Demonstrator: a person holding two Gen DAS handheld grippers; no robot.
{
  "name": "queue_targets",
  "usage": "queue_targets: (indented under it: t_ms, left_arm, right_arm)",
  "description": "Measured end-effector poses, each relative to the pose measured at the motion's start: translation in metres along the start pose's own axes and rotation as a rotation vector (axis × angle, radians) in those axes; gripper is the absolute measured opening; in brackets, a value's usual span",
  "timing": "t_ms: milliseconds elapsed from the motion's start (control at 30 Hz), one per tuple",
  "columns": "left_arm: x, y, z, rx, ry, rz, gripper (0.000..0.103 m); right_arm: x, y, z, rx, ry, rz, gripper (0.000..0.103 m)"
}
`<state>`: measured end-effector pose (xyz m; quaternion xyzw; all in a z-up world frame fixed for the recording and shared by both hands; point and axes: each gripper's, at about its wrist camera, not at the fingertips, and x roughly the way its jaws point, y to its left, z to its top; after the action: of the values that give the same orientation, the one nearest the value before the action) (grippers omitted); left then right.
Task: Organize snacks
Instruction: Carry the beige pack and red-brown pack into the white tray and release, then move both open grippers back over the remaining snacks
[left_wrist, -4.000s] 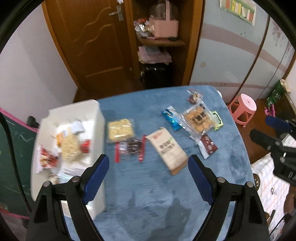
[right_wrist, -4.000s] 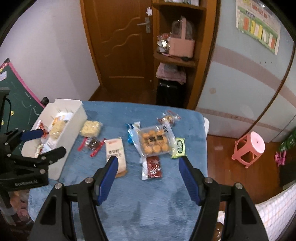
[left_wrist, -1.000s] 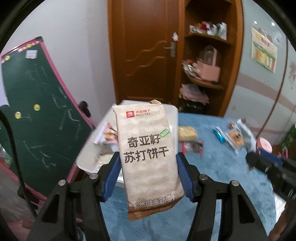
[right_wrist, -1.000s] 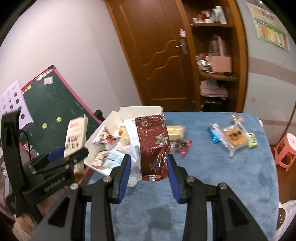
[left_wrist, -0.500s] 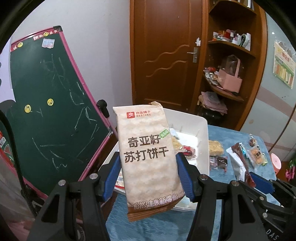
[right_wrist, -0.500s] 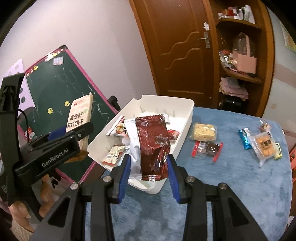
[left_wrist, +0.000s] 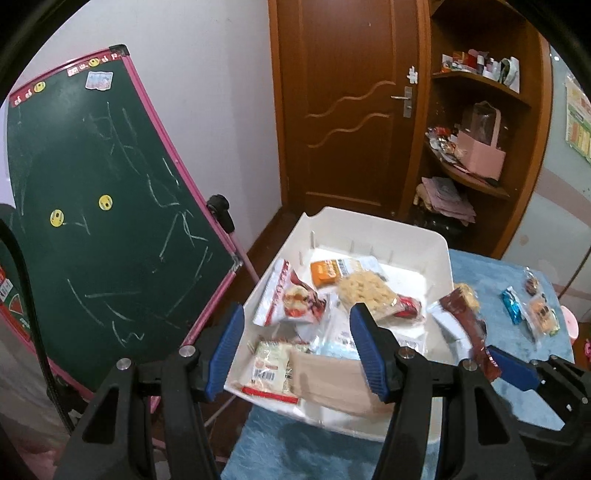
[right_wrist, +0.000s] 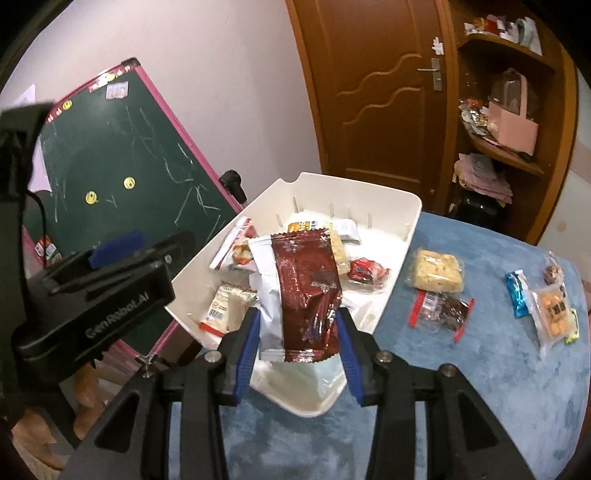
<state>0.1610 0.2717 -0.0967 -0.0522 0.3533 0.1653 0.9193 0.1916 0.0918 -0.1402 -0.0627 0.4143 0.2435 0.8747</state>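
Blue plush cloth (right_wrist: 498, 387) covers the table across the lower right of the right wrist view, with a wooden door (right_wrist: 376, 85) and shelves (right_wrist: 513, 110) behind and a green chalkboard (right_wrist: 122, 166) at left. White bin (right_wrist: 402, 229) sits mid-frame, full of packets. Loose snacks lie right of it: a rice-crisp bar (right_wrist: 437, 269), a blue packet (right_wrist: 519, 291). Left gripper (left_wrist: 295, 347) has its jaws spread over a tan cracker pack (left_wrist: 332, 380) lying in the bin. Right gripper (right_wrist: 297, 354) pinches a dark red packet (right_wrist: 308, 295) above the bin's near edge.
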Motion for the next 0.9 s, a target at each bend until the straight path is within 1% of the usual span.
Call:
queue_targets:
  t_ms: [67, 100, 133, 200, 267, 433, 500, 700, 867, 900]
  left_arm:
    - [0.003, 0.0, 0.003, 0.0, 0.0, -0.003, 0.063]
    - [0.003, 0.001, 0.004, -0.002, 0.001, 0.001, 0.071]
    - [0.002, 0.001, 0.004, -0.006, -0.005, 0.005, 0.076]
    - [-0.001, 0.003, 0.004, -0.011, -0.018, 0.007, 0.079]
    - [-0.005, 0.003, 0.004, -0.011, -0.024, 0.007, 0.079]
    - [-0.015, 0.002, 0.001, -0.004, -0.029, 0.015, 0.08]
    - [-0.023, 0.001, -0.001, -0.004, -0.032, 0.008, 0.08]
    - [-0.053, 0.0, -0.01, 0.024, -0.045, -0.008, 0.08]
    - [-0.078, -0.004, -0.013, 0.045, -0.066, -0.008, 0.081]
    - [-0.084, -0.005, -0.014, 0.045, -0.071, -0.013, 0.082]
  right_arm:
    - [0.008, 0.001, 0.004, -0.024, 0.006, -0.01, 0.055]
    - [0.011, 0.001, 0.005, -0.032, 0.01, -0.02, 0.056]
    - [0.014, 0.002, 0.005, -0.037, 0.015, -0.019, 0.056]
    - [0.018, 0.001, 0.005, -0.039, 0.037, -0.013, 0.056]
    - [0.017, 0.001, 0.002, -0.035, 0.047, 0.006, 0.056]
    - [0.007, 0.009, -0.005, -0.055, 0.041, -0.004, 0.056]
    - [0.001, 0.011, -0.008, -0.061, 0.042, 0.009, 0.056]
    - [-0.023, 0.013, -0.021, -0.07, 0.036, 0.006, 0.056]
    - [-0.051, 0.01, -0.034, -0.068, 0.008, -0.015, 0.056]
    - [-0.058, 0.009, -0.037, -0.066, 0.0, -0.018, 0.056]
